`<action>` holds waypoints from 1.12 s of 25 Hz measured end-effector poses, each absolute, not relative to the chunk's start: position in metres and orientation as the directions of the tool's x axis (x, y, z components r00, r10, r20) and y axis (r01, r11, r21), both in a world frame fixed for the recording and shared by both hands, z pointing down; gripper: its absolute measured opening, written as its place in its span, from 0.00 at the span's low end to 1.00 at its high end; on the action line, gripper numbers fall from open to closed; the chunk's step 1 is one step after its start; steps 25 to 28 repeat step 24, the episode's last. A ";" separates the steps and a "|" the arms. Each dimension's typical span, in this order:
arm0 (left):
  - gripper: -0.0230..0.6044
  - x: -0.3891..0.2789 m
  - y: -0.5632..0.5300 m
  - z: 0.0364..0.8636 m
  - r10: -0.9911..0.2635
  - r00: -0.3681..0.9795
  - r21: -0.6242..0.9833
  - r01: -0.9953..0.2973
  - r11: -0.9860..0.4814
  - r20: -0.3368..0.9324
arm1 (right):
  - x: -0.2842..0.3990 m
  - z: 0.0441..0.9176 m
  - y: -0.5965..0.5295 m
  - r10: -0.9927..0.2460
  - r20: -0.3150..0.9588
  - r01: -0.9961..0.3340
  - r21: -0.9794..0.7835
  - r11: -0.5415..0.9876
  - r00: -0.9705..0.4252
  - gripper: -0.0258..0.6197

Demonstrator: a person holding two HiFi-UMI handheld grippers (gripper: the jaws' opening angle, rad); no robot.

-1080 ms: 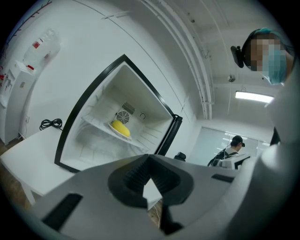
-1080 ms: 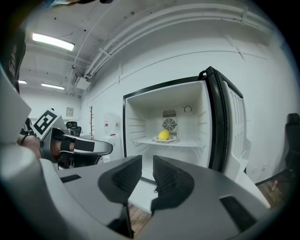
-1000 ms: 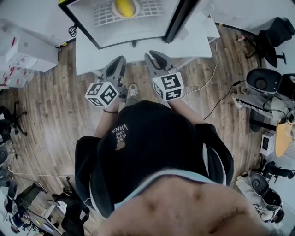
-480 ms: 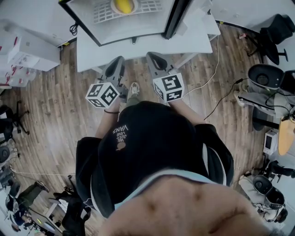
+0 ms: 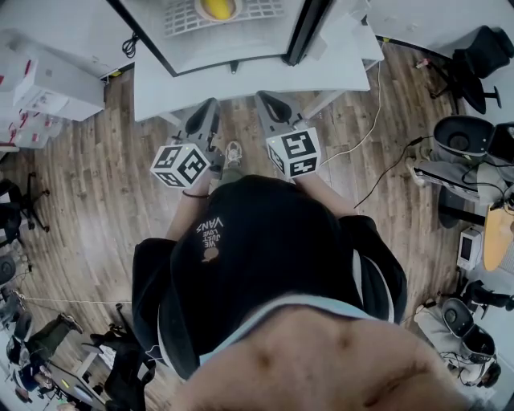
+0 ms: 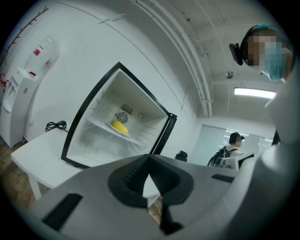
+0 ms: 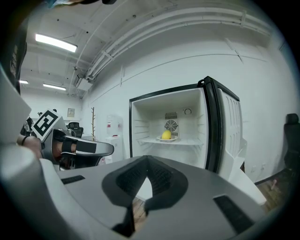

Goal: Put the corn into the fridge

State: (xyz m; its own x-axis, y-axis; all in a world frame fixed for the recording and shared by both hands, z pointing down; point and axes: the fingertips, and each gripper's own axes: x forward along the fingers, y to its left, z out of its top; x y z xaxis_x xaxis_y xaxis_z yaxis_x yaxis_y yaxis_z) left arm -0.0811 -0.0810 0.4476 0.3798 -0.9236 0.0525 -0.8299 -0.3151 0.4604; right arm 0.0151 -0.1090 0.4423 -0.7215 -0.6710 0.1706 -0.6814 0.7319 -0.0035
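The small fridge (image 5: pixel 185 48) stands open on a white table (image 5: pixel 241 84). Inside it, the yellow corn (image 5: pixel 217 8) lies on a plate (image 7: pixel 167 139) on the wire shelf; it also shows as corn (image 6: pixel 119 126) and corn (image 7: pixel 166 135). My left gripper (image 5: pixel 202 120) and right gripper (image 5: pixel 271 106) hover side by side in front of the table, short of the fridge and pointing at it. Both are shut with nothing between the jaws. The left gripper (image 7: pixel 89 148) shows at the left of the right gripper view.
The fridge door (image 7: pixel 229 131) is swung open to the right. A black cable (image 6: pixel 55 125) lies on the table left of the fridge. White boxes (image 5: pixel 48 84) stand at the left, office chairs (image 5: pixel 478 68) and gear at the right. A person (image 6: pixel 233 145) stands far off.
The fridge and table have slid slightly up in the head view, so both grippers sit a little farther from them. The corn has not moved.
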 end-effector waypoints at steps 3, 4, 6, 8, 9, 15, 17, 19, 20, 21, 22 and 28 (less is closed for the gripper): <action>0.07 -0.082 -0.079 0.448 -0.924 0.379 0.462 -0.830 -0.313 0.054 | 0.015 0.444 -0.107 -0.671 0.177 -0.683 -0.006 0.731 -0.720 0.06; 0.07 -0.083 -0.079 0.448 -0.924 0.378 0.463 -0.829 -0.312 0.054 | 0.014 0.445 -0.107 -0.670 0.178 -0.682 -0.007 0.731 -0.721 0.06; 0.07 -0.082 -0.080 0.448 -0.925 0.377 0.464 -0.829 -0.312 0.052 | 0.014 0.446 -0.108 -0.668 0.181 -0.680 -0.007 0.733 -0.722 0.06; 0.07 -0.082 -0.079 0.448 -0.925 0.376 0.462 -0.830 -0.312 0.051 | 0.015 0.445 -0.107 -0.667 0.182 -0.679 -0.005 0.734 -0.722 0.06; 0.07 -0.082 -0.078 0.447 -0.925 0.376 0.461 -0.831 -0.312 0.051 | 0.015 0.445 -0.106 -0.667 0.183 -0.679 -0.004 0.734 -0.722 0.06; 0.07 -0.080 -0.080 0.447 -0.924 0.379 0.462 -0.830 -0.314 0.054 | 0.017 0.443 -0.108 -0.668 0.182 -0.680 -0.001 0.733 -0.721 0.06; 0.07 -0.079 -0.081 0.446 -0.923 0.381 0.462 -0.829 -0.315 0.054 | 0.018 0.442 -0.109 -0.669 0.183 -0.680 0.000 0.733 -0.720 0.06; 0.07 -0.079 -0.083 0.446 -0.922 0.382 0.463 -0.828 -0.315 0.055 | 0.018 0.443 -0.110 -0.669 0.184 -0.681 0.001 0.733 -0.720 0.06; 0.07 -0.079 -0.083 0.446 -0.922 0.382 0.464 -0.828 -0.315 0.056 | 0.018 0.443 -0.111 -0.669 0.185 -0.680 0.000 0.733 -0.720 0.06; 0.07 -0.079 -0.084 0.447 -0.922 0.382 0.465 -0.827 -0.315 0.056 | 0.018 0.443 -0.111 -0.668 0.185 -0.680 0.000 0.733 -0.721 0.06; 0.07 -0.079 -0.085 0.447 -0.922 0.382 0.466 -0.827 -0.314 0.057 | 0.018 0.443 -0.112 -0.668 0.185 -0.680 -0.001 0.734 -0.721 0.06; 0.07 -0.079 -0.086 0.446 -0.923 0.381 0.467 -0.827 -0.312 0.058 | 0.017 0.442 -0.114 -0.667 0.185 -0.679 -0.003 0.734 -0.722 0.06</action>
